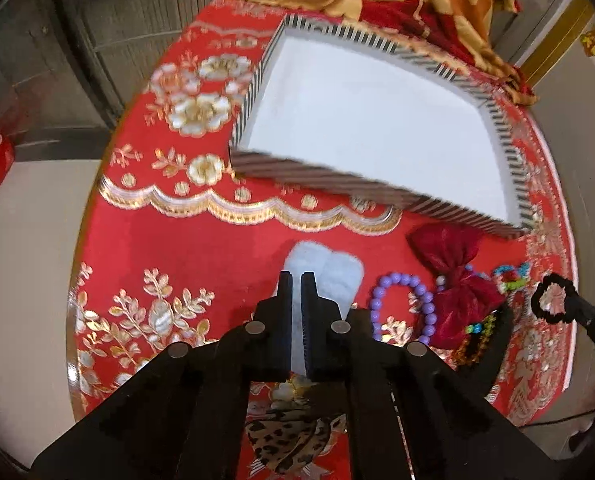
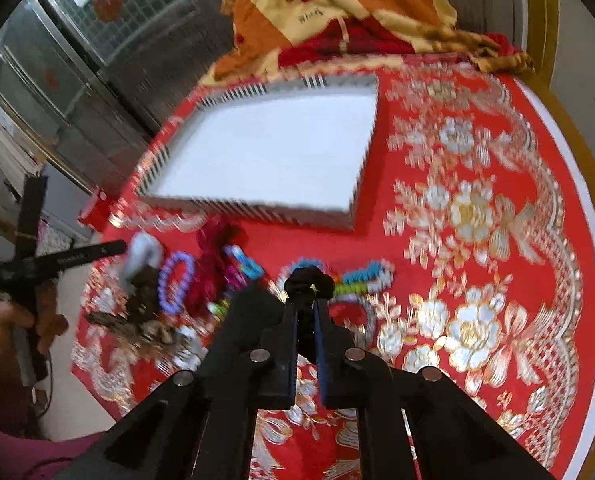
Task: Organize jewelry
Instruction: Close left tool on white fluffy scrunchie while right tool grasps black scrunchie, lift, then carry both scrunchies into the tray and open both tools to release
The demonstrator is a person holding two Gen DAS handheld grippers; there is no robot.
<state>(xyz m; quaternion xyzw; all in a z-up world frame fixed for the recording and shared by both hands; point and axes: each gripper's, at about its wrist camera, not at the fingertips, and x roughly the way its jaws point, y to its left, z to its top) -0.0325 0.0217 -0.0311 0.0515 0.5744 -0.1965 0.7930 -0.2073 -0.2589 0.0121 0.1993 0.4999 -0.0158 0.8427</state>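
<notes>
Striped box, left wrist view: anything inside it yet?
No. The striped box shows only bare white floor; the purple bead bracelet lies outside on the cloth.

Left gripper (image 1: 297, 280): matte black, two flat narrow fingers (image 1: 284, 304), ribbed pad on one inner face. Linkage arms fanned out behind, four round grey pivot pins (image 1: 255, 327) in view.

Right gripper (image 2: 306, 300): same black build, blue strip (image 2: 320, 340) along one inner finger face, four grey pins (image 2: 259, 355).

In the right wrist view, the left gripper's handle (image 2: 29, 240) was a black bar with small white lettering, illegible. Hand (image 2: 21, 320) on it; sleeve (image 2: 1, 392) purple-magenta.
</notes>
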